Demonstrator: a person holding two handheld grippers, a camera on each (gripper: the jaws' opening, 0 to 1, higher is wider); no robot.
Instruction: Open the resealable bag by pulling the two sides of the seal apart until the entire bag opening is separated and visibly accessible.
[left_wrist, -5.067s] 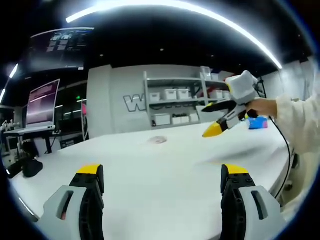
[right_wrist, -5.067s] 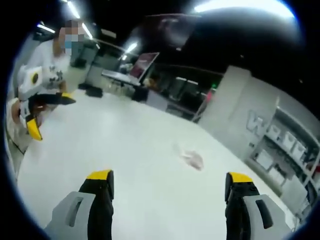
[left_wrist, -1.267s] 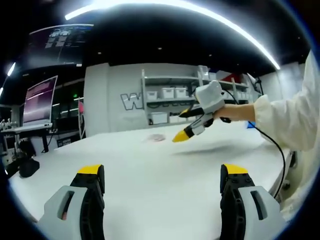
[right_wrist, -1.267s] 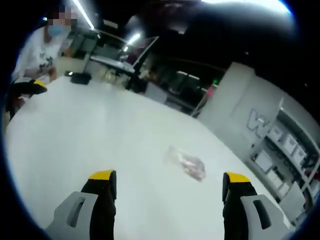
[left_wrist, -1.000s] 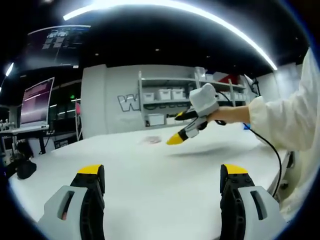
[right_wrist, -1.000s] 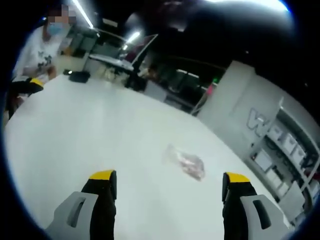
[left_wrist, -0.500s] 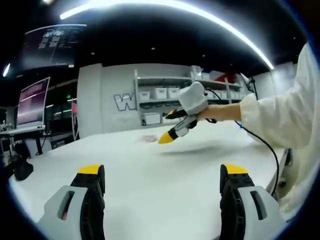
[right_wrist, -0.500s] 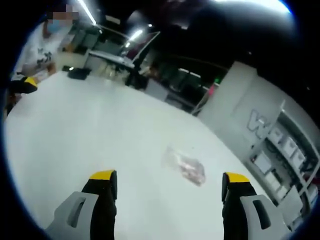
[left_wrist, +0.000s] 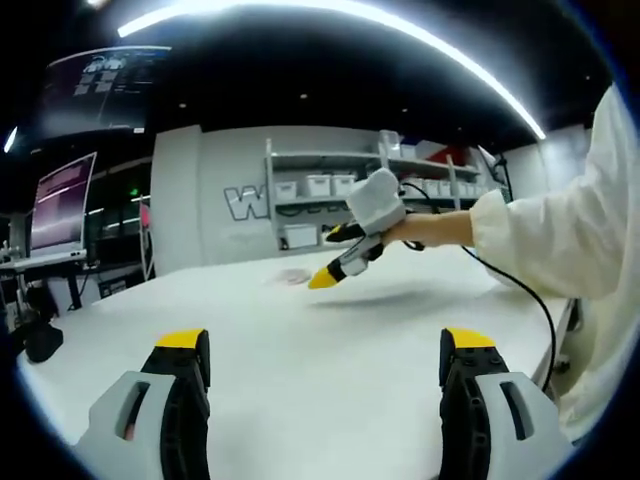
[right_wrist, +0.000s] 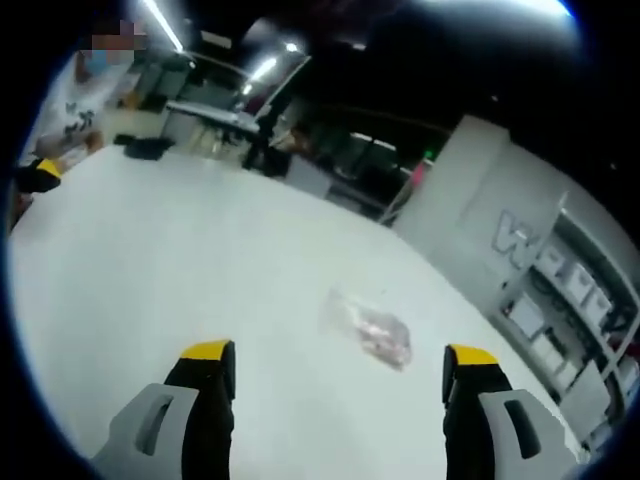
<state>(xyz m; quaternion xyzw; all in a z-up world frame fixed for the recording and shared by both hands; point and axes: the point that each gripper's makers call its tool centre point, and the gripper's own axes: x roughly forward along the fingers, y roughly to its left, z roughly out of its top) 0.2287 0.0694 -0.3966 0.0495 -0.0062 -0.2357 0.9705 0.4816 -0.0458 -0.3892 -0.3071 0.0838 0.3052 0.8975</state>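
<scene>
A small clear resealable bag (right_wrist: 368, 331) with pinkish contents lies flat on the white table (right_wrist: 180, 260), ahead of my right gripper (right_wrist: 338, 358), which hangs open and empty above the table. In the left gripper view the same bag (left_wrist: 292, 276) is a small far patch on the table (left_wrist: 320, 350). My left gripper (left_wrist: 322, 346) is open and empty, near the table's front. The right gripper (left_wrist: 330, 274), held by a hand in a white sleeve, hovers just right of the bag there, its yellow tips pointing down toward it.
Shelves with white bins (left_wrist: 320, 190) stand against the far wall. A monitor (left_wrist: 55, 205) and desk stand at the left. A person in a white shirt (right_wrist: 75, 95) is at the table's far left edge. A black cable (left_wrist: 520, 290) trails from the right gripper.
The right gripper has moved leftward across the left gripper view, closer to the bag. In the right gripper view the bag stays ahead, slightly nearer. Both grippers remain open.
</scene>
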